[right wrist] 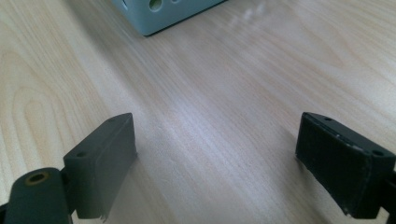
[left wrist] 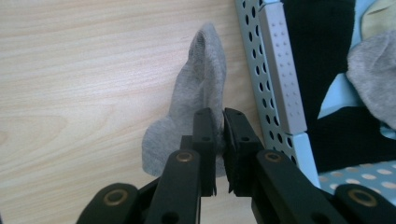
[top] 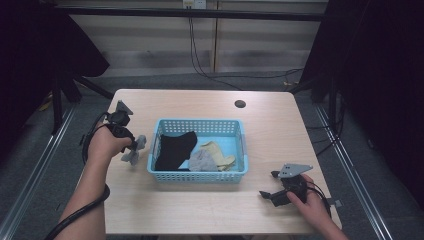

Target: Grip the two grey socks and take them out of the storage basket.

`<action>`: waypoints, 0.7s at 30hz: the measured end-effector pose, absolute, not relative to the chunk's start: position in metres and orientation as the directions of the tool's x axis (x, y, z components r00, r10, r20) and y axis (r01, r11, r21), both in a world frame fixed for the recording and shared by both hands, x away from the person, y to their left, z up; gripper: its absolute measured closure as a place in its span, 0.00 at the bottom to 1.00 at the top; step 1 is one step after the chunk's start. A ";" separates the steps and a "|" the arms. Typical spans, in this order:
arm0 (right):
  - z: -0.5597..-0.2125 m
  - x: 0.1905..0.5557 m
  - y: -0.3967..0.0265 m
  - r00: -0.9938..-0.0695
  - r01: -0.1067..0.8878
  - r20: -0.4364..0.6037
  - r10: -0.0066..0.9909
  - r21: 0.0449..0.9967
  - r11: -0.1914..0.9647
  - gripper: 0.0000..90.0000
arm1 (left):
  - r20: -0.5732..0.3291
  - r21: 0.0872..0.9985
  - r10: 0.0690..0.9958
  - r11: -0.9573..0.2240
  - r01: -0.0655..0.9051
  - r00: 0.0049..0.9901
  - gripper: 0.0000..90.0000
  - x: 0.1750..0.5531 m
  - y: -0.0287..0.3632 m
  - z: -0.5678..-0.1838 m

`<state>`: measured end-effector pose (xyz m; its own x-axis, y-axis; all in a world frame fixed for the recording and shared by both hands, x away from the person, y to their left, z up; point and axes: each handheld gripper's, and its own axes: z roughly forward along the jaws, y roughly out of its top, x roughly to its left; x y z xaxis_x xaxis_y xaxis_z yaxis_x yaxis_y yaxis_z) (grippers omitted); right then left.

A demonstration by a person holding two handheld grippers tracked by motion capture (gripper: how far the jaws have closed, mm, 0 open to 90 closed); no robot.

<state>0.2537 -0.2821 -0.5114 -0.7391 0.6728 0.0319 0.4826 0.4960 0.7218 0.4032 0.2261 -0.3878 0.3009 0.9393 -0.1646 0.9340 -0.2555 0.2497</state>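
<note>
A light blue perforated basket stands in the middle of the wooden table. It holds a black garment, a grey sock and a pale yellow sock. Just left of the basket, my left gripper is shut on another grey sock, which hangs above the tabletop beside the basket wall. My right gripper rests low over the table's front right part, jaws wide open with bare wood between them.
A round cable hole sits in the table's far right part. Black cables trail from both grippers. A corner of the basket lies ahead of the right gripper. Metal frame rails run along both sides of the table.
</note>
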 end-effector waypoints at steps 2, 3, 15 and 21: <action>-0.511 0.254 -0.282 -0.739 0.483 0.032 0.673 0.722 0.496 0.13 | -0.158 0.244 0.940 -0.260 0.934 0.303 0.93 0.405 0.224 -0.393; -0.511 0.254 -0.282 -0.739 0.483 0.032 0.673 0.722 0.496 0.13 | -0.147 0.242 0.939 -0.269 0.932 0.309 0.93 0.406 0.224 -0.395; -0.511 0.253 -0.282 -0.738 0.486 0.035 0.674 0.720 0.495 0.13 | -0.191 0.252 0.941 -0.226 0.941 0.278 0.90 0.409 0.224 -0.416; -0.511 0.253 -0.282 -0.738 0.486 0.035 0.674 0.720 0.495 0.13 | -0.161 0.287 0.941 -0.244 0.926 0.297 0.70 0.406 0.225 -0.412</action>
<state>0.2534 -0.2821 -0.5113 -0.7381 0.6738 0.0348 0.4860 0.4952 0.7201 0.4061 0.2252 -0.4122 0.2974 0.9410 -0.1613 0.9264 -0.2436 0.2870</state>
